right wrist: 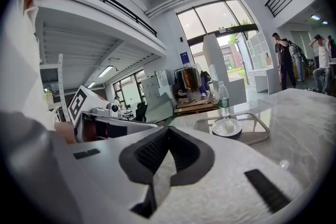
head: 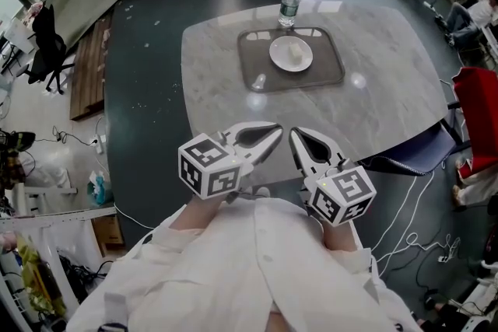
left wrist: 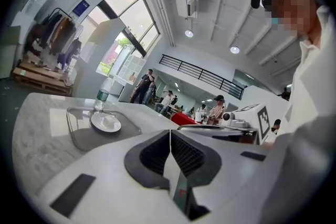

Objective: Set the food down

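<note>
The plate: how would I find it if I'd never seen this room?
Find the pale marble table; a grey tray lies on its far side, before a water bottle. The plate sits in the tray: the only round white thing there, with a bit of food on it.

**Fig. 1. The table before me and its load**

I face a pale, marble-patterned table [head: 389, 89] with rounded corners, standing on a dark floor [head: 148, 74]. A dark grey tray [head: 327, 62] with a raised rim lies flat on it, towards the edge away from me. A clear water bottle [head: 289, 2] stands upright just beyond the tray's far rim. Around the tray, the tabletop shows bright reflections.
</note>
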Demonstrator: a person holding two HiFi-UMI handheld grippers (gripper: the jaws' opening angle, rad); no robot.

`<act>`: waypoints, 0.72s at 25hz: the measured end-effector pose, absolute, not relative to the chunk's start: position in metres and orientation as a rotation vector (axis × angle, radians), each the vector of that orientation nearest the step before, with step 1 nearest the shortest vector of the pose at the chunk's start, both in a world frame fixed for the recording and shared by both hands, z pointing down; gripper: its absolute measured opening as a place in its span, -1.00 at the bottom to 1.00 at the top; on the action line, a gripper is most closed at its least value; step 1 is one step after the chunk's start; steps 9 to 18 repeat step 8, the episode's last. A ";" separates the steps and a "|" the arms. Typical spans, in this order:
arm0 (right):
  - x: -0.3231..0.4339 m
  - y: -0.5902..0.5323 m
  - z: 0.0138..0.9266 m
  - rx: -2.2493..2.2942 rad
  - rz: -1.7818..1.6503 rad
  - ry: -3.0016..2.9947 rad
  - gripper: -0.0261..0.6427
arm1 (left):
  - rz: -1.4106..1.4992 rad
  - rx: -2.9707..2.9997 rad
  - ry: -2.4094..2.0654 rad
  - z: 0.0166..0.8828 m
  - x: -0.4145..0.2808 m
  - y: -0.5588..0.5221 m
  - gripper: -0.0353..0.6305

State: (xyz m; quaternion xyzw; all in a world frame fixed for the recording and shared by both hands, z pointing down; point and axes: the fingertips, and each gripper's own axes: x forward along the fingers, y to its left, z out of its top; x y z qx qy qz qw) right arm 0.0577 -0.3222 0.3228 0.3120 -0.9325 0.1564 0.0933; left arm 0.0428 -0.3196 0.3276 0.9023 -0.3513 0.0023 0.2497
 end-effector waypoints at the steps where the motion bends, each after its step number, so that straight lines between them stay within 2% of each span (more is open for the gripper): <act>1: 0.058 -0.322 0.323 0.926 0.463 -2.767 -0.91 | 0.009 2.452 -0.953 0.330 0.043 -0.319 -0.83; 18: 0.059 -0.324 0.324 0.968 0.466 -2.766 -0.91 | 0.021 2.444 -0.943 0.336 0.043 -0.318 -0.83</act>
